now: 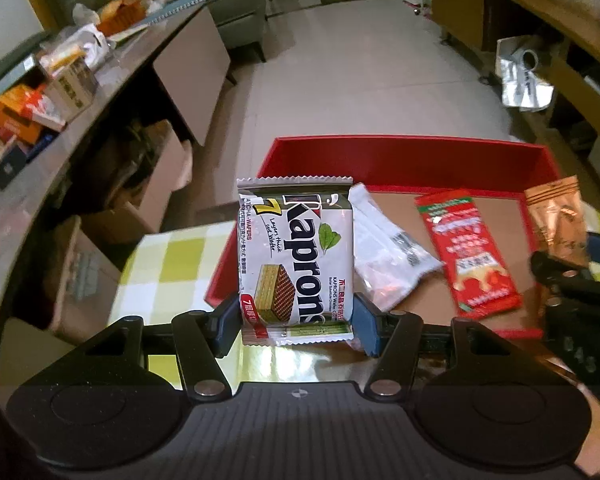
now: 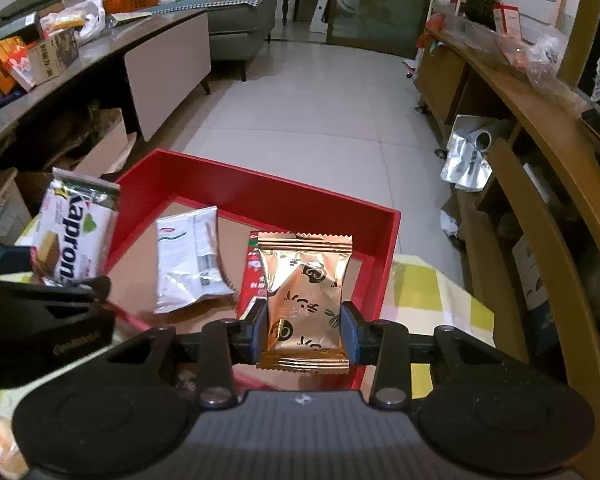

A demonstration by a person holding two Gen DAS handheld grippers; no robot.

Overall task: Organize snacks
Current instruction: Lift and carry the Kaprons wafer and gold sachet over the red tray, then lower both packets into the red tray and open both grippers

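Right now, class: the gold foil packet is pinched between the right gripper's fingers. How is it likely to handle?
The gold foil packet stands upright in the right gripper, so probably light. Its creased film suggests it crumples if squeezed. The glossy foil may slip.

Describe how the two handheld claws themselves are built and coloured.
Both the left claw and right claw match: blue finger pads on black linkage arms with silver rivets, over a ribbed grey body with round black discs. No cables or sleeves show.
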